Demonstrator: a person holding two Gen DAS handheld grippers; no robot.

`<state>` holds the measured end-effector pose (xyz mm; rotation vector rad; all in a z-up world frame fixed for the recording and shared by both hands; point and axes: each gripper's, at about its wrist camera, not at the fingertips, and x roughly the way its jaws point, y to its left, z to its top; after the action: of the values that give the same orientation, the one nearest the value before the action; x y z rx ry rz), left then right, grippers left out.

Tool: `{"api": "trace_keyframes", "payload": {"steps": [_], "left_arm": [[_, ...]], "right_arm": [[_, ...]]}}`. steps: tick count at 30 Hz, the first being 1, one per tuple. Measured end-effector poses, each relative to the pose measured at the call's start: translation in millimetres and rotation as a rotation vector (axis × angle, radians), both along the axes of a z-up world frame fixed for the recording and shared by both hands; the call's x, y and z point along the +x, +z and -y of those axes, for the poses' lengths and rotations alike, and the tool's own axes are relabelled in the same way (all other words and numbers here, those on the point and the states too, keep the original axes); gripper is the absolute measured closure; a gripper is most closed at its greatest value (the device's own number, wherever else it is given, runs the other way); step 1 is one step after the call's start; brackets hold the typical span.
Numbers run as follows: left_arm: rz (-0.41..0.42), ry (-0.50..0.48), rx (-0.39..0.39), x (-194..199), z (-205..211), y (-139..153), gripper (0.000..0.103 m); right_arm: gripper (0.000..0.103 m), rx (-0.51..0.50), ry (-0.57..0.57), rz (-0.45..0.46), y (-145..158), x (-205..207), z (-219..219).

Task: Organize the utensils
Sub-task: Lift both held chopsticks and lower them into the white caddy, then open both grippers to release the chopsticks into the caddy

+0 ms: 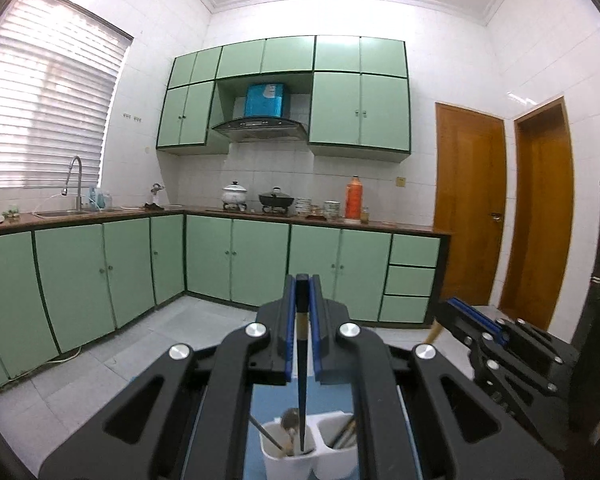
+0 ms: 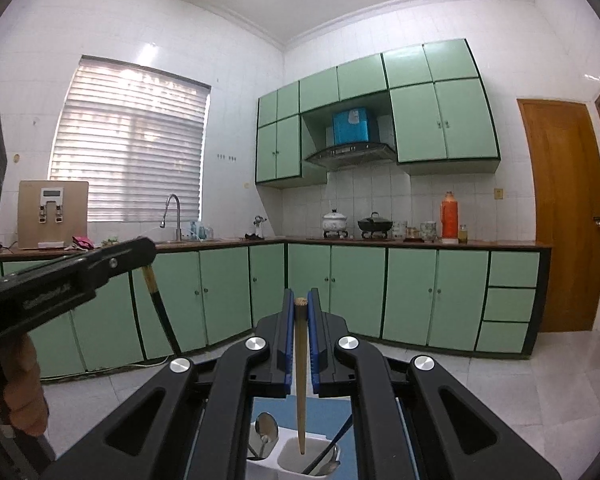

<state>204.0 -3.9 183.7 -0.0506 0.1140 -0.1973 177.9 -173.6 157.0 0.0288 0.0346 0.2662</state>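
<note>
A slender black chopstick (image 1: pixel 301 380) was pinched upright by the left tongs (image 1: pixel 302 312), tip inside the white two-compartment plastic holder (image 1: pixel 308 452), left cell. A plain wooden chopstick (image 2: pixel 300 376) was pinched by the right tongs (image 2: pixel 300 328), tip over the right cell. Spoons were already stowed; release judged pending.

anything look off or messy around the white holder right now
Nothing stands out. The left tongs hold a black chopstick upright over the white holder; the right tongs hold a wooden chopstick over its other compartment. Nothing spilled.
</note>
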Motion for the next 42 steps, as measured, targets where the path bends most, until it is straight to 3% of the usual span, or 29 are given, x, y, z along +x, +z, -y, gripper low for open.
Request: {"api": "trace_keyframes", "payload": {"steps": [9, 23, 35, 42], "left_arm": [[-0.060, 0.025, 0.005, 48, 3, -30, 0.097], [-0.172, 0.029, 0.038, 90, -4, -79, 0.097], [-0.247, 0.027, 0.051, 101, -11, -113, 0.097], [-0.224, 0.033, 0.068, 96, -10, -115, 0.097]], "right_arm": [[0.096, -0.017, -0.009, -0.088, -26, 39, -5], [0.096, -0.018, -0.017, -0.181, -62, 78, -8], [0.096, -0.010, -0.022, -0.243, -90, 97, -9], [0.096, -0.022, -0.033, -0.235, -96, 98, -12]]}}
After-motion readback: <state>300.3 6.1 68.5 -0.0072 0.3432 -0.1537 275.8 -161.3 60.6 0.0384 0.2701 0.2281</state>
